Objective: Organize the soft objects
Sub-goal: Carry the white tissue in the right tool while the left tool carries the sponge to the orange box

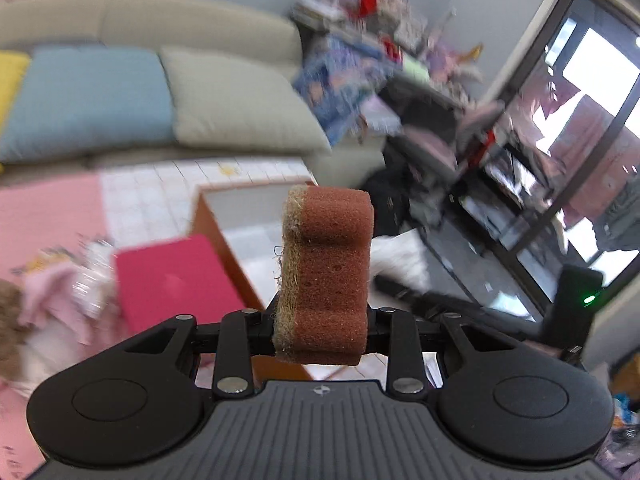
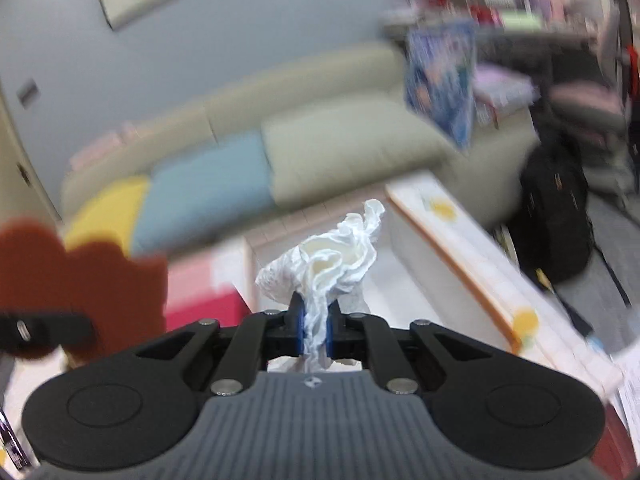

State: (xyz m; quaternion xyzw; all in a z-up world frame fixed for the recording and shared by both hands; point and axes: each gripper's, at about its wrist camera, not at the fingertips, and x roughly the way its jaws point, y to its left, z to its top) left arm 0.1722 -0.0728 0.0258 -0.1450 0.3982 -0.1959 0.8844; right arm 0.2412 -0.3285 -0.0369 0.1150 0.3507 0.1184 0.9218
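Observation:
My left gripper (image 1: 322, 326) is shut on a brown sponge (image 1: 330, 272) with a tan scouring side; it holds the sponge upright in the air above a white tiled table (image 1: 256, 204) with a wooden edge. My right gripper (image 2: 315, 328) is shut on a crumpled white tissue (image 2: 328, 256), also held up in the air. The sponge also shows blurred at the left edge of the right wrist view (image 2: 72, 280), with part of the left gripper under it.
A pink flat box (image 1: 172, 280) lies on the table beside pink cloth and a plush toy (image 1: 36, 312). Behind is a beige sofa (image 1: 192, 24) with blue (image 1: 88, 96), yellow and beige cushions. Cluttered shelves (image 1: 400, 60) and a glass door (image 1: 580, 140) stand at the right.

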